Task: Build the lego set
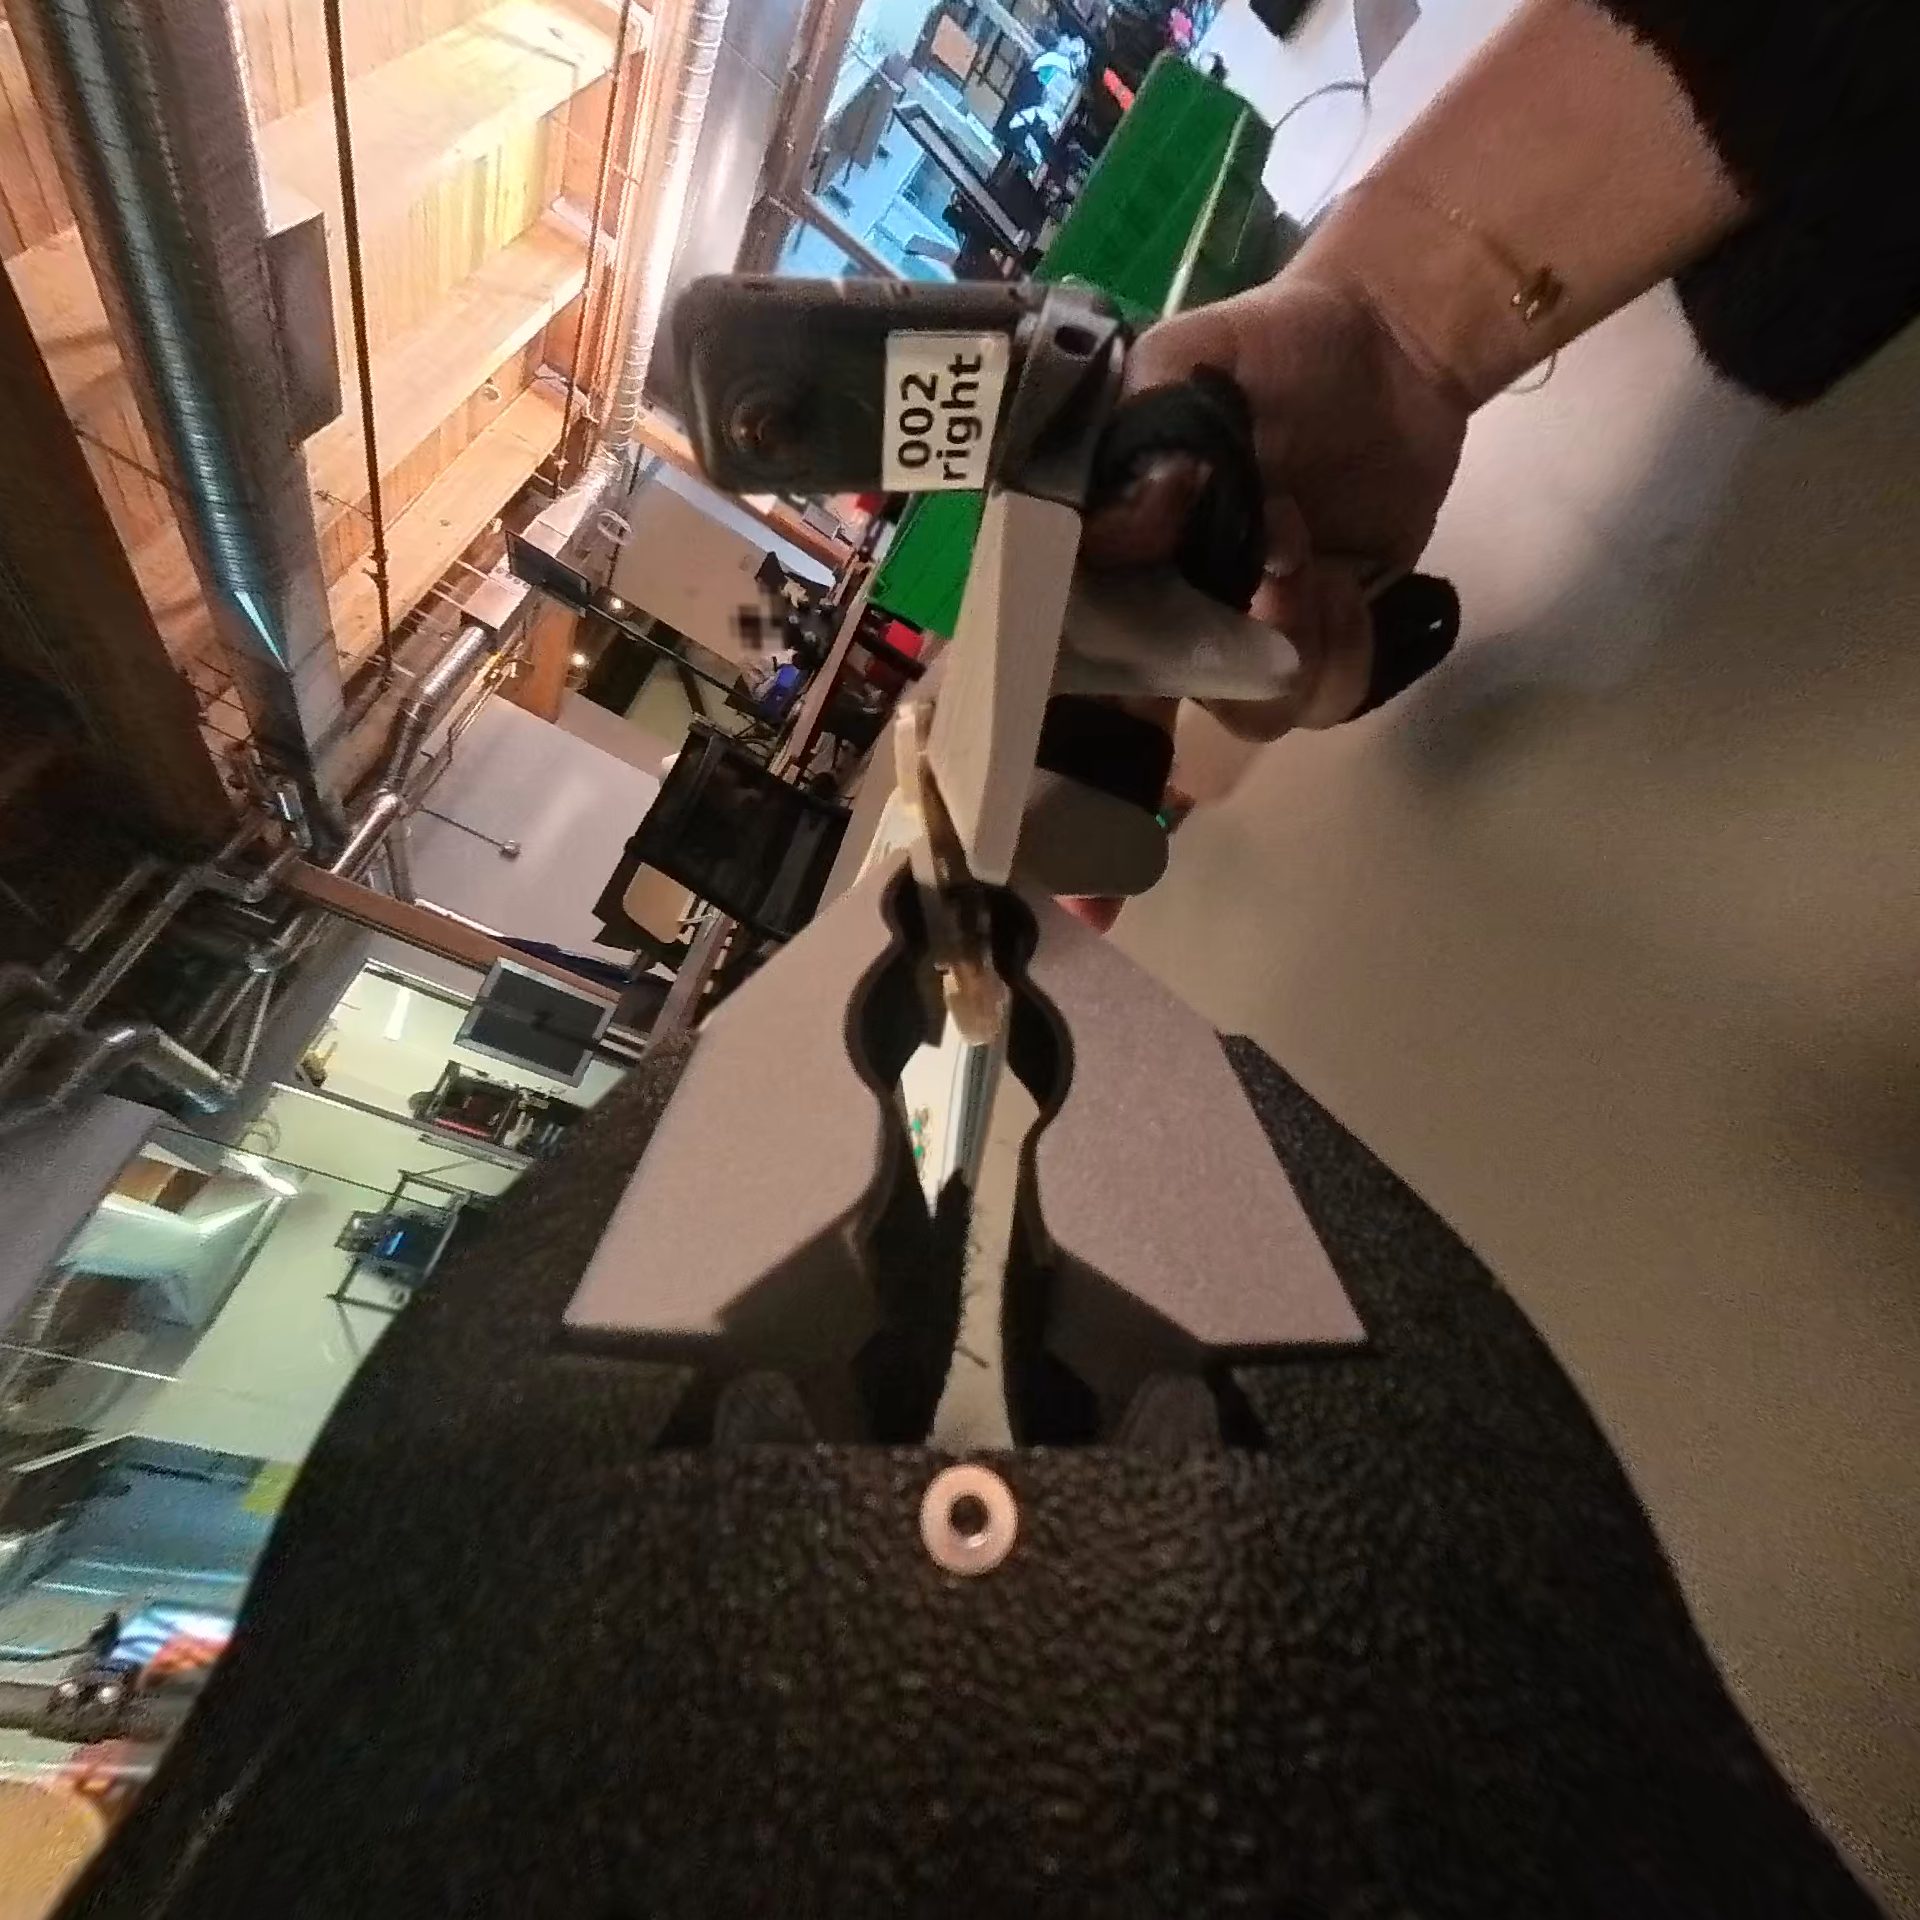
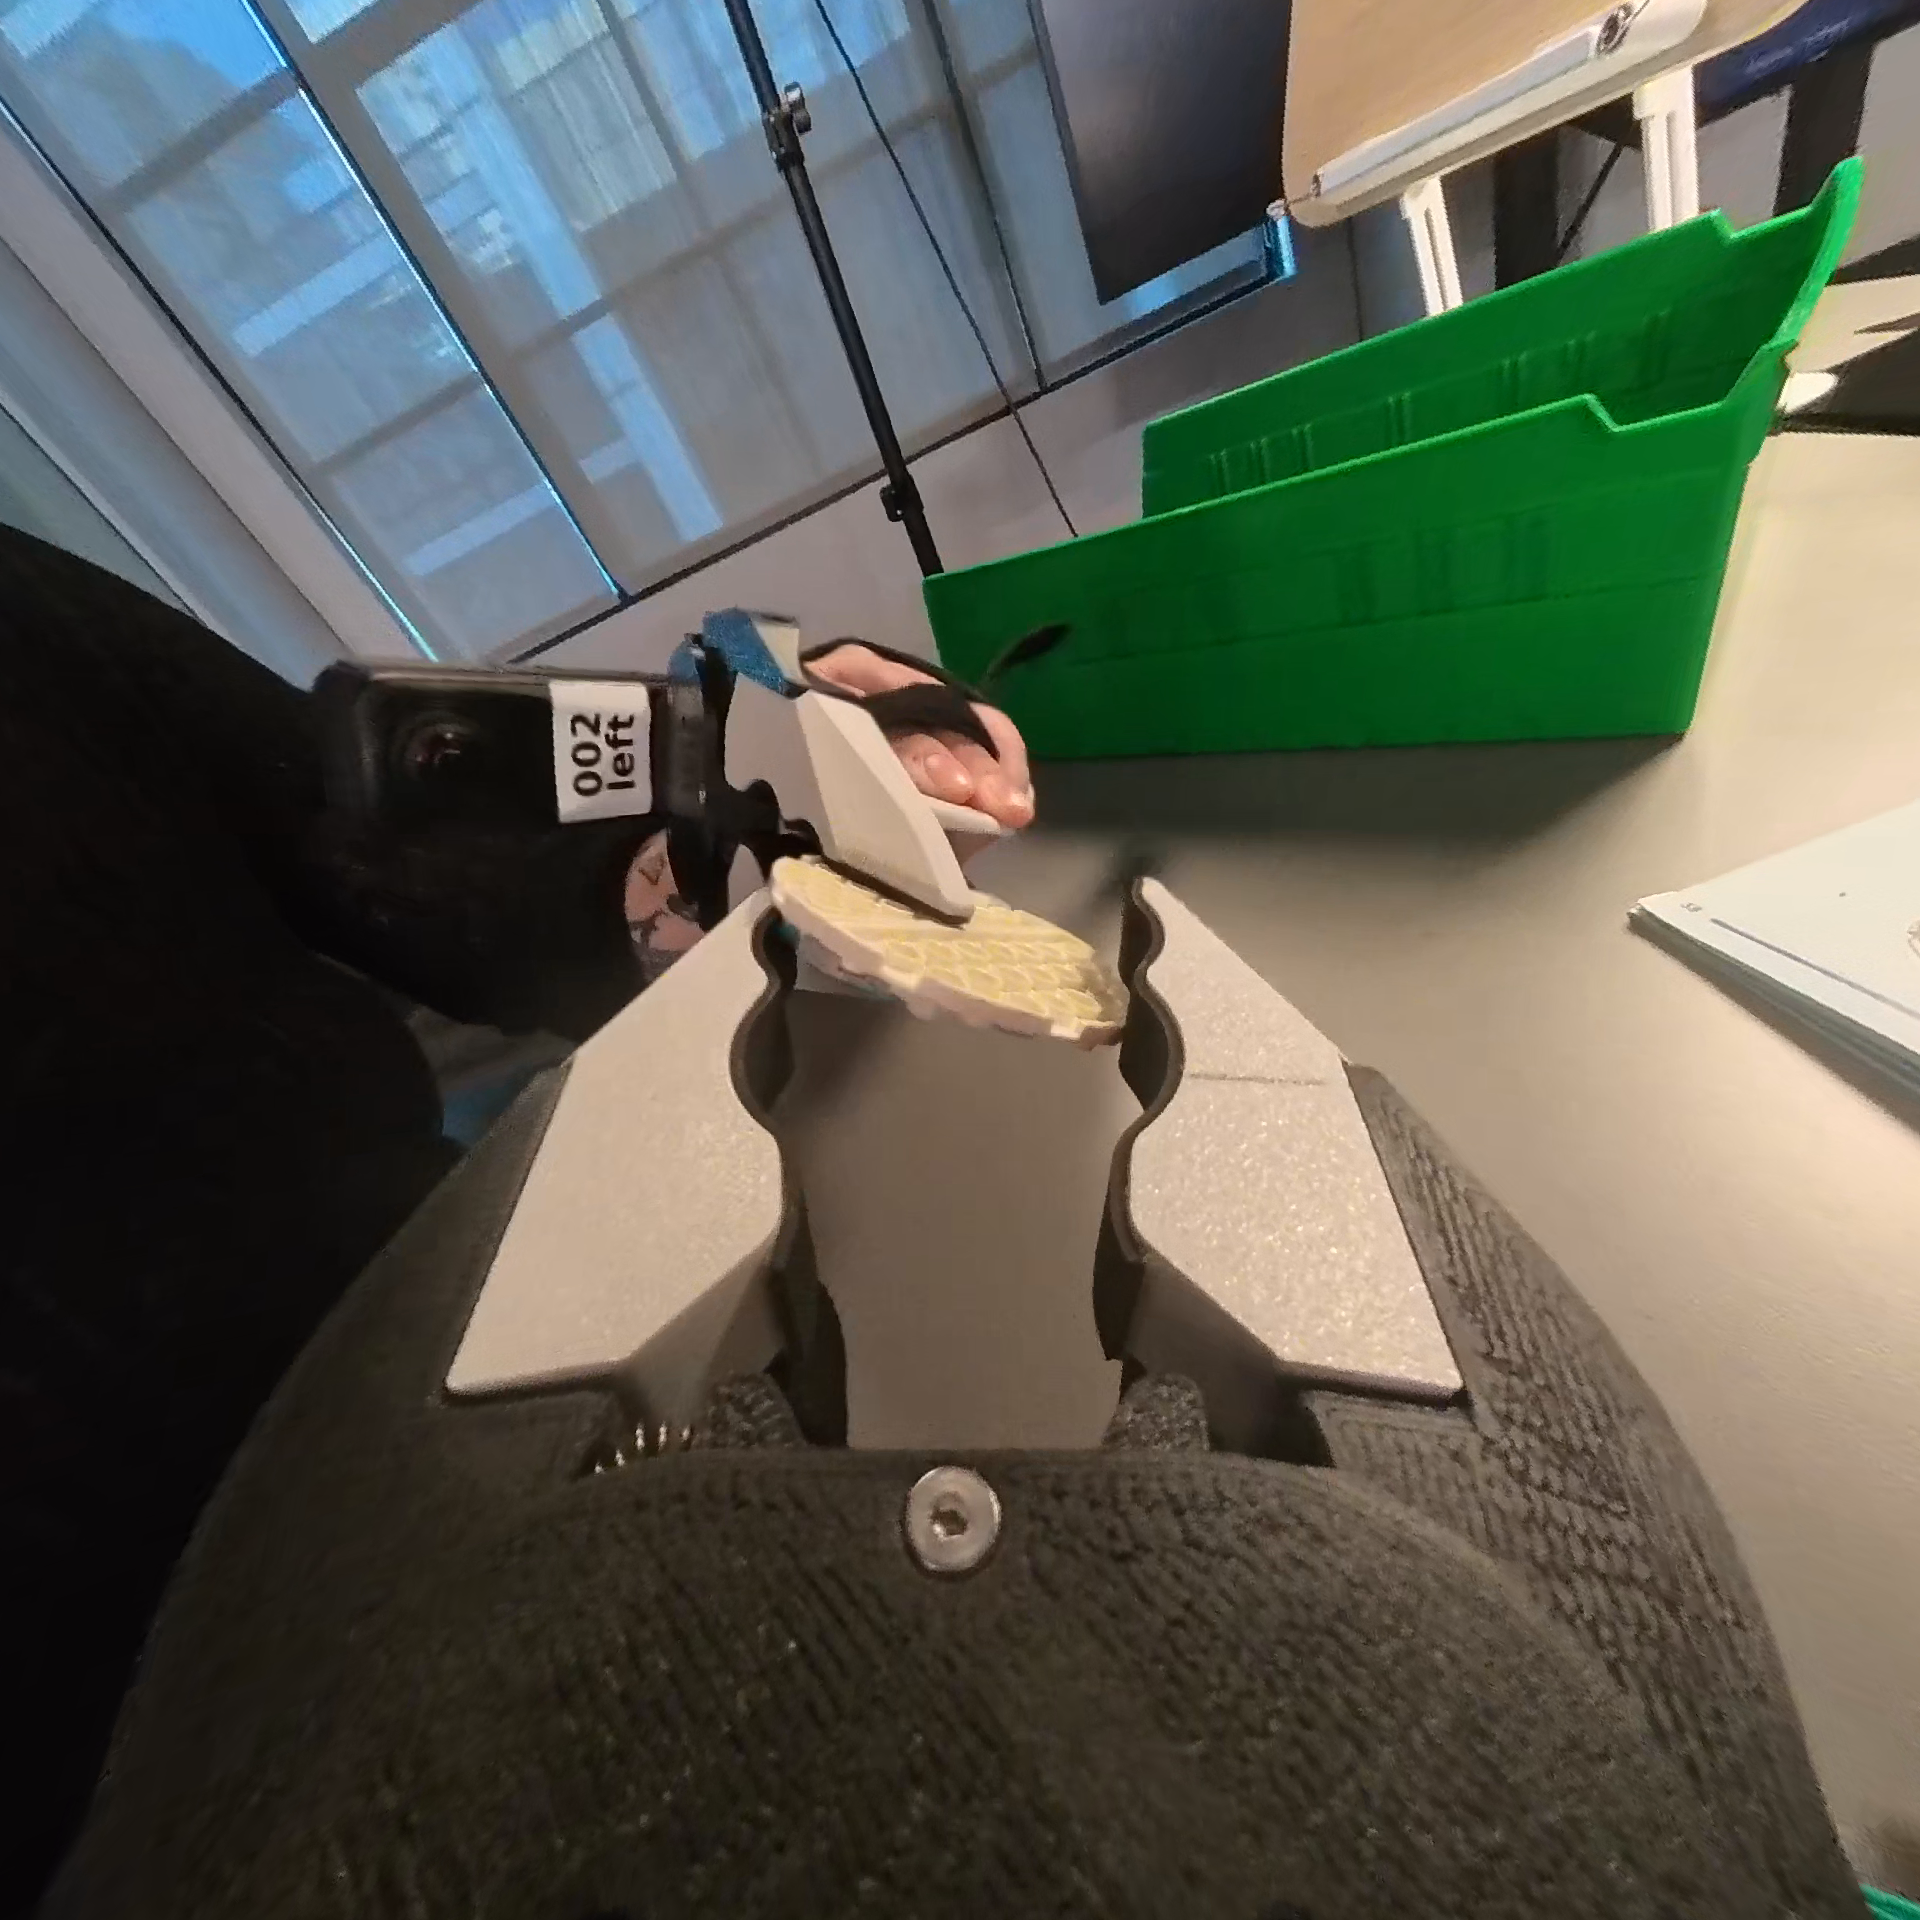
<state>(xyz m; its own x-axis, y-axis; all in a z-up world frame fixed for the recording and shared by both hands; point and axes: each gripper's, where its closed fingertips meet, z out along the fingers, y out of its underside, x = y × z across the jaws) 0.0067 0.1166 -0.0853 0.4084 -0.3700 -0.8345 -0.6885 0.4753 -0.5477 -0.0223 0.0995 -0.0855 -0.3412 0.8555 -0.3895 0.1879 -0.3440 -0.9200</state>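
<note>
My left gripper point(image 1: 961, 935) is shut on a flat, round, cream piece with a honeycomb face point(image 2: 966, 951). In the left wrist view the piece point(image 1: 974, 1003) shows edge-on between my nearly closed fingers. In the right wrist view the left gripper point(image 2: 914, 925), held by a hand, comes in from the left and pinches the piece from above and below. My right gripper point(image 2: 945, 1039) is open, with its jaws wide apart. The piece hangs in the gap between them, its far edge close to the right finger point(image 2: 1153, 966). The right gripper point(image 1: 1039, 873) faces me in the left wrist view.
A green plastic bin point(image 2: 1351, 644) stands on the pale table point(image 2: 1455, 1091) behind the grippers and also shows in the left wrist view point(image 1: 1143, 177). A stack of papers point(image 2: 1818, 956) lies at the right. A tripod pole point(image 2: 831, 260) and windows are behind. The tips of both grippers are at nearly the same place.
</note>
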